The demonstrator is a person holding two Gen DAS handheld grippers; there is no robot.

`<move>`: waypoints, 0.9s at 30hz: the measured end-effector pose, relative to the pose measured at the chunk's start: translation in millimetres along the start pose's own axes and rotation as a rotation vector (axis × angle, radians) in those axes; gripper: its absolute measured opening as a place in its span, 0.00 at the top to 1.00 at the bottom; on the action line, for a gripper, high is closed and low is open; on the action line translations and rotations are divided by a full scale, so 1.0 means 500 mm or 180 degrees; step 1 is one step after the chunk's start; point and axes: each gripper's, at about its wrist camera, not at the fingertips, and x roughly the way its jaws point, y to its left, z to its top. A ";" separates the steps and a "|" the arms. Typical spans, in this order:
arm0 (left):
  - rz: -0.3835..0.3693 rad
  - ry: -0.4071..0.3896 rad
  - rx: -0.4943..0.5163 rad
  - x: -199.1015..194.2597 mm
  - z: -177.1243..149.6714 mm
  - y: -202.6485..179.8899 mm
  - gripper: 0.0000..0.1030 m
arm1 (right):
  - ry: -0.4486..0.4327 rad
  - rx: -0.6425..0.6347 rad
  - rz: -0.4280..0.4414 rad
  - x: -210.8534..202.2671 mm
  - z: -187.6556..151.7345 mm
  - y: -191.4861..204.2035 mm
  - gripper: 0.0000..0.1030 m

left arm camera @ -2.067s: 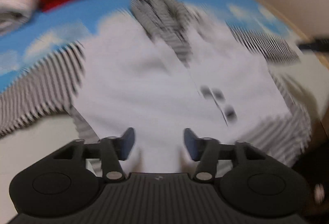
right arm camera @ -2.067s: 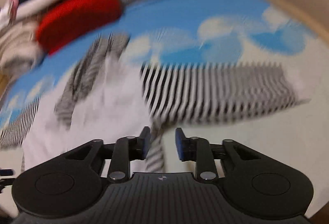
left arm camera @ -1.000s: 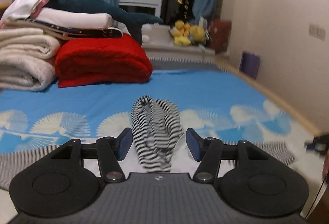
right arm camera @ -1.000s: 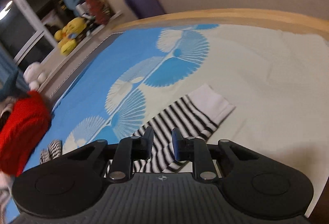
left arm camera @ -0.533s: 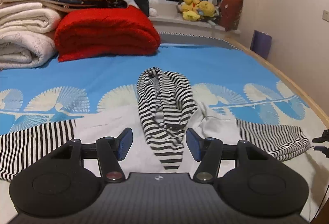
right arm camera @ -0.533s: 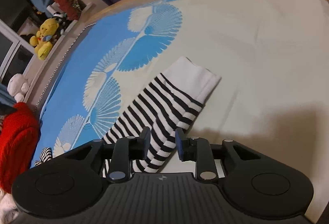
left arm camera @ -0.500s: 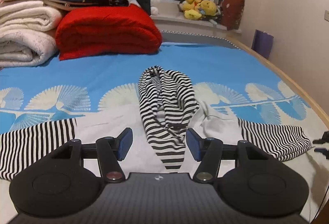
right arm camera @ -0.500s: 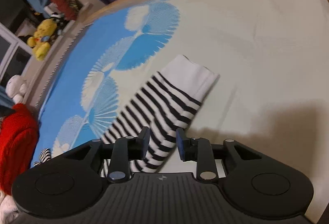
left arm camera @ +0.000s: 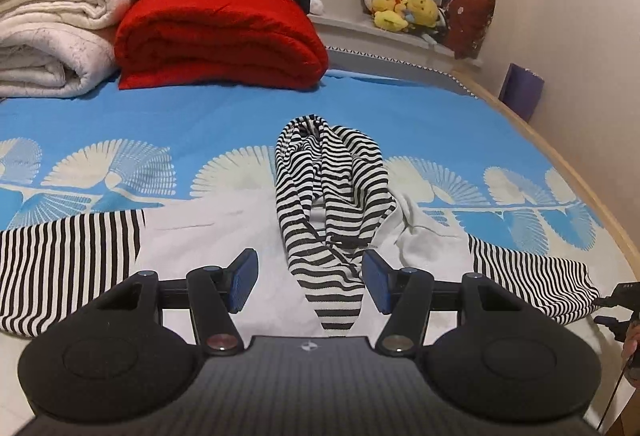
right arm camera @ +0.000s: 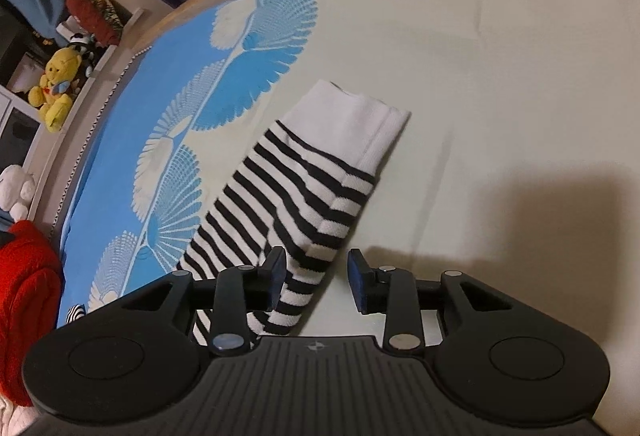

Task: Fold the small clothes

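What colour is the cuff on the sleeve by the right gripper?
Plain white cuff, clearest in the right wrist view.

Right gripper (right arm camera: 316,282) lower over striped sleeve (right arm camera: 296,192) — jaws just opening

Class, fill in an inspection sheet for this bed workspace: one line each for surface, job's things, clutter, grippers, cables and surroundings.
Surface: bed sheet, blue and cream with a fan print.
Job's things: white garment with a striped hood and striped sleeves, spread flat; the right sleeve ends in a white cuff.
Clutter: red blanket and folded white bedding at the far end.
Grippers: left gripper open, over the hood; right gripper open, jaws just widened, sleeve edge between them, unpinched.
Cables: thin cable at the left view's right edge.
Surroundings: plush toys on the window ledge; wall at right.
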 end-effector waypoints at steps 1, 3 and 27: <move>0.0001 0.0002 0.0011 0.001 -0.001 0.000 0.39 | 0.0017 0.0013 0.0003 0.003 -0.001 -0.001 0.66; 0.0009 0.0013 0.0039 0.004 -0.004 -0.002 0.39 | 0.0021 0.0008 0.0000 0.007 -0.002 0.000 0.66; 0.0038 0.0111 0.0083 0.034 -0.015 -0.004 0.39 | -0.0107 0.0055 0.0061 0.045 -0.002 0.009 0.94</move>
